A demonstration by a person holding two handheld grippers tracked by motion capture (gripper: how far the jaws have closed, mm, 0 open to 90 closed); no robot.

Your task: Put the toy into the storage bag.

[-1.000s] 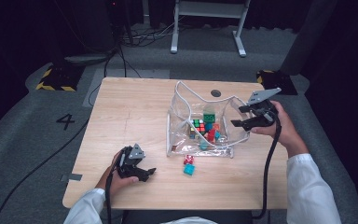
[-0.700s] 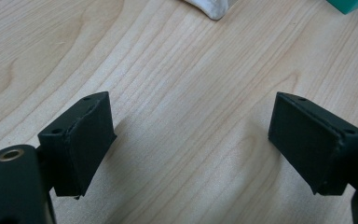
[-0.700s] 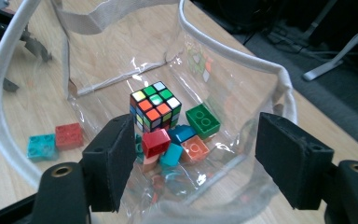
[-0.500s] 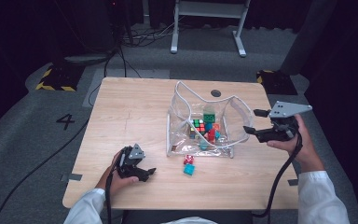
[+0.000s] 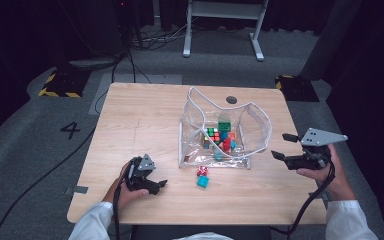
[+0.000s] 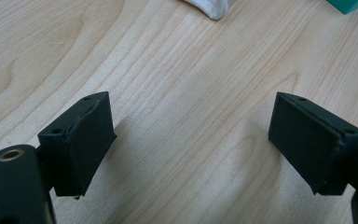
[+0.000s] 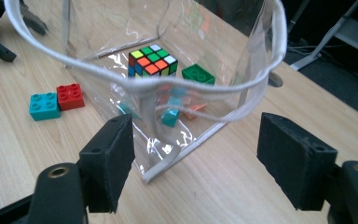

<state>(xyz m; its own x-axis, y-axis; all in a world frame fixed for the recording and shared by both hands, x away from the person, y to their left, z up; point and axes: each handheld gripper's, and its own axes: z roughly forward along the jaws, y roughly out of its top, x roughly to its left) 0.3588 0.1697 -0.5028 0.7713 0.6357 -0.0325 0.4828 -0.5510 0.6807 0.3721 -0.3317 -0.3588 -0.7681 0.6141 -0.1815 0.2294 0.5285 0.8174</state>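
A: Any writing? Just a "4" (image 5: 72,130) on the floor, left of the table (image 5: 140,115).

B: Count with me: one clear bag (image 7: 177,65) mid-table, one puzzle cube (image 7: 152,59) inside among bricks. Outside, two bricks, red (image 7: 70,96) touching teal (image 7: 44,105).

A: Right hand-held gripper (image 5: 286,146) gapes wide beside the bag, holding nothing; left hand-held gripper (image 5: 155,184) spread over bare wood.

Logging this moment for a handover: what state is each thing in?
Left gripper: open, empty, low over the table.
Right gripper: open, empty, facing the bag.
Clear bag: upright, mouth open.
Puzzle cube: inside bag.
Red brick and teal brick: outside, touching.
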